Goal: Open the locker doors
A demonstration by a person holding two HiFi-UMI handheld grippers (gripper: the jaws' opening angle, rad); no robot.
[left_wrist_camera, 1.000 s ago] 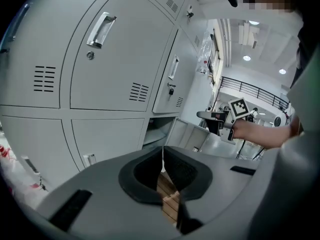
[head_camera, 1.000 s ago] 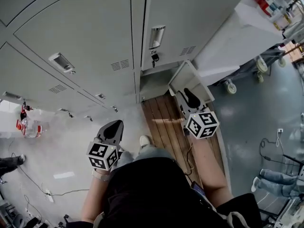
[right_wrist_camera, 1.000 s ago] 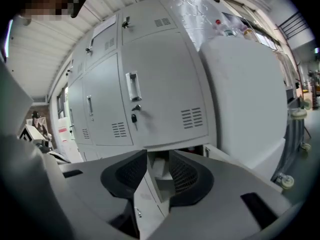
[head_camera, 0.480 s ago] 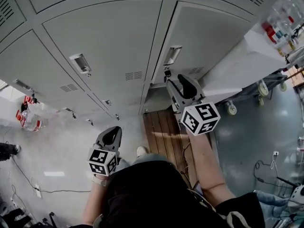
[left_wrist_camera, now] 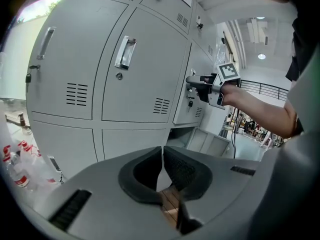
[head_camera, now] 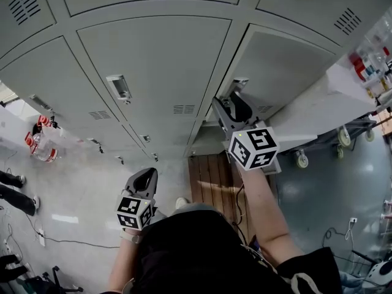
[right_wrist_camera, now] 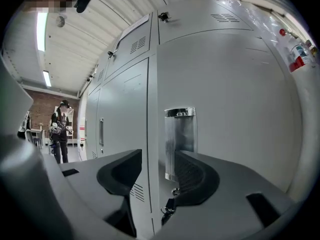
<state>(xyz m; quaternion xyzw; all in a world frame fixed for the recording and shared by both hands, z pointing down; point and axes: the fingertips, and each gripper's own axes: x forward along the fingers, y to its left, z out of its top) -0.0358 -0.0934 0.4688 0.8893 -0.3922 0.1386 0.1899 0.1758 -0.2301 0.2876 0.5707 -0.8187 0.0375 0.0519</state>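
Fingers of the right gripper are spreading apart. The shiny metal handle of the tall grey metal locker door shows in the gap between them, but the black pads do not press on it. A small dark key hangs just under the handle, and the right finger hides part of it.

The left gripper hangs low, well apart from the lockers. Its two fingers are pressed together at the tips, with nothing between them.

In the head view the right gripper is up at the handle, and it covers the lower part of it. From up there, nobody could tell how wide the fingers are or whether they touch the handle. Its cube with square markers also hides most of what is under that grey door.

The left gripper view fills that in. It shows a small grey locker door swung open near the floor, below the right gripper.

The head view shows the left gripper above the pale floor, beside brown wooden floor boards. Clear bottles with red tops lie far off to the left, too small to see well.

Only the right gripper view shows a person in dark clothes standing far down the row of lockers.
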